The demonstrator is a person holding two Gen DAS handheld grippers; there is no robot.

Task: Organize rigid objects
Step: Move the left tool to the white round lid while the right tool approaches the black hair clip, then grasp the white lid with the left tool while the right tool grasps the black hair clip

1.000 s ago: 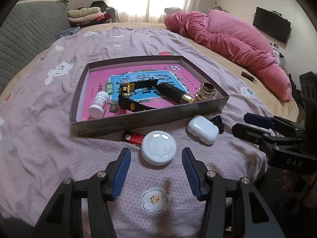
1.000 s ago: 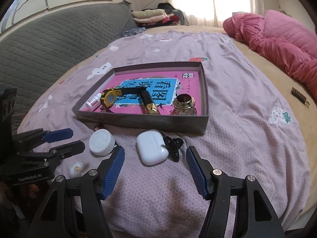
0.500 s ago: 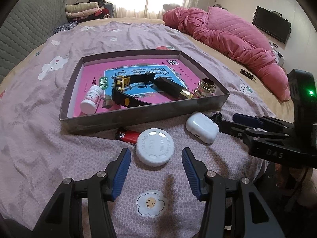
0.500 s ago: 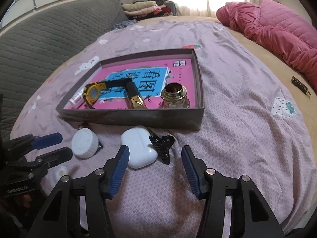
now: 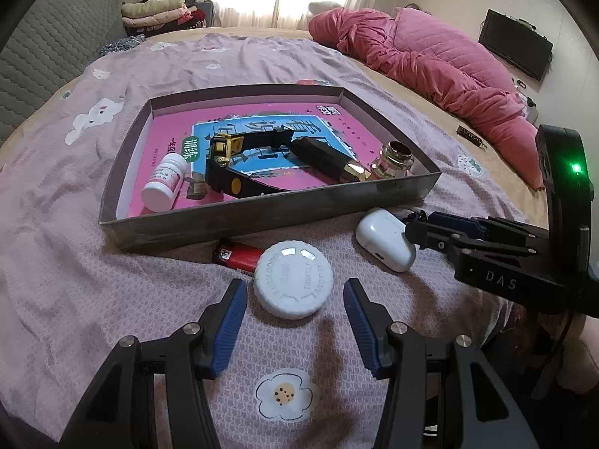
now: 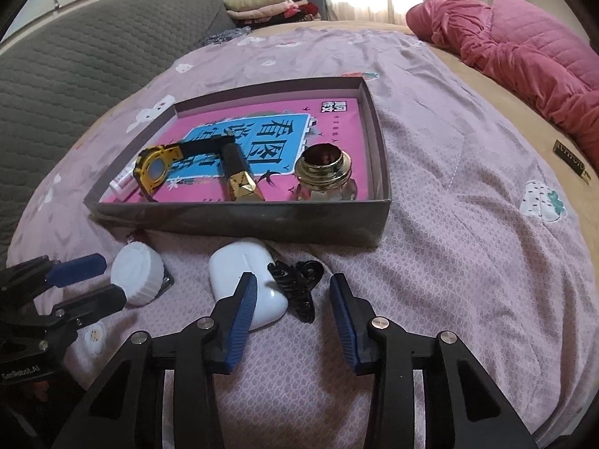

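Observation:
A shallow grey box (image 5: 262,213) (image 6: 239,220) on the bed holds a pink book, a white pill bottle (image 5: 164,185), a black and yellow watch (image 5: 228,168) (image 6: 157,168), a black and gold tube (image 5: 329,159) and a gold-capped jar (image 6: 324,172). In front of it lie a white round lid (image 5: 293,278) (image 6: 138,275), a red lighter (image 5: 237,254), a white earbud case (image 5: 382,239) (image 6: 243,273) and a black hair clip (image 6: 297,286). My left gripper (image 5: 295,299) is open, its fingers either side of the lid. My right gripper (image 6: 294,292) is open around the hair clip.
A pink quilt (image 5: 430,60) lies at the far right of the bed. A grey padded headboard (image 6: 75,60) runs along the left. A small dark bar (image 6: 571,159) lies on the tan sheet at right. Folded clothes (image 5: 157,11) sit at the back.
Both grippers have moved forward and lower toward the objects. The left now flanks the white lid. The right has closed in on the hair clip and earbud case.

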